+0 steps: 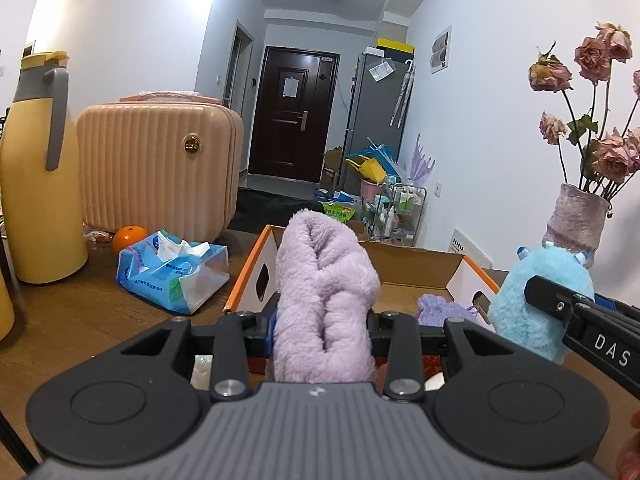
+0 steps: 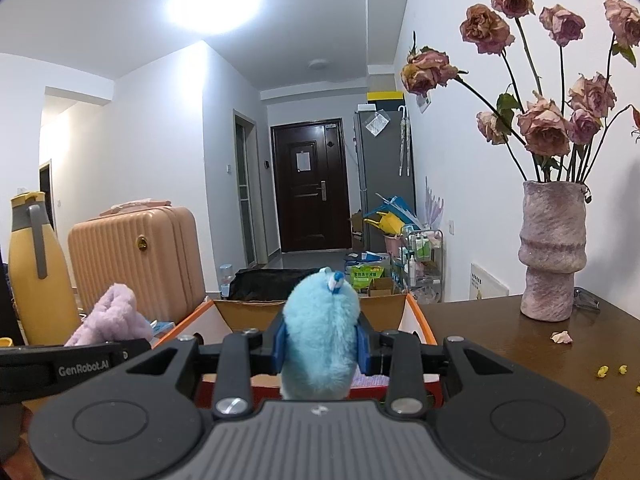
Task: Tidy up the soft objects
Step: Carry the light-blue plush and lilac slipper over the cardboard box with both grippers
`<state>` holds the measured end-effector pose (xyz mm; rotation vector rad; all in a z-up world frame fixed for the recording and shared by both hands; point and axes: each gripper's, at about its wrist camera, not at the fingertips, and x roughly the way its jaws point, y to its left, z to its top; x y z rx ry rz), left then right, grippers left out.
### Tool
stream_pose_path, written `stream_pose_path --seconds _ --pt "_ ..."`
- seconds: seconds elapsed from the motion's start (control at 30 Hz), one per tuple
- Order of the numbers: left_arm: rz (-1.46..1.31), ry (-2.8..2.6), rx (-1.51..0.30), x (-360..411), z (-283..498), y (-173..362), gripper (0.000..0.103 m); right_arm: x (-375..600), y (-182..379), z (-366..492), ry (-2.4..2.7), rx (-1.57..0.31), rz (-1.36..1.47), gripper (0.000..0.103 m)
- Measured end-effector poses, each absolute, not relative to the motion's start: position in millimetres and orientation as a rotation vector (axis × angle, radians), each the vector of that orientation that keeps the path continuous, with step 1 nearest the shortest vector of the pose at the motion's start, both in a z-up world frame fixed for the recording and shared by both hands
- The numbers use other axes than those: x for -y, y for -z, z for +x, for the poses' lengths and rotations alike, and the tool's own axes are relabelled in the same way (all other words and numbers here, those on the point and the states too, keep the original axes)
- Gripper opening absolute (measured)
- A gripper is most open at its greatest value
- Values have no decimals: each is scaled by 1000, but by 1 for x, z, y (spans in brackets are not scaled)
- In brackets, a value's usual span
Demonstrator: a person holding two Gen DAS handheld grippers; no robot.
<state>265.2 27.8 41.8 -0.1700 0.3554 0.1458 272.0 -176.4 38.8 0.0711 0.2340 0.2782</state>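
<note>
The fuzzy purple cloth (image 1: pixel 324 300) is sitting squeezed in the left gripper (image 1: pixel 323 326), hanging over the near left edge of the cardboard box (image 1: pixel 408 268). The right gripper (image 2: pixel 320 346) is clamping the blue plush toy (image 2: pixel 320 336) just to its right, with the vase (image 2: pixel 552 248) standing further right on the table (image 2: pixel 520 352).

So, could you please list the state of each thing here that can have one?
Left gripper: shut on lilac towel.
Right gripper: shut on blue plush.
Cardboard box: open, purple knit item inside.
Tissue pack: torn open.
Roses: wilted, upright in vase.
</note>
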Motion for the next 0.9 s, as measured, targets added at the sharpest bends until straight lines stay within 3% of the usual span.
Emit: stream_pose_path --seconds 0.9 --pt "-189 -181 -365 -38 328 -38 36 169 -34 337 -247 -280 71 32"
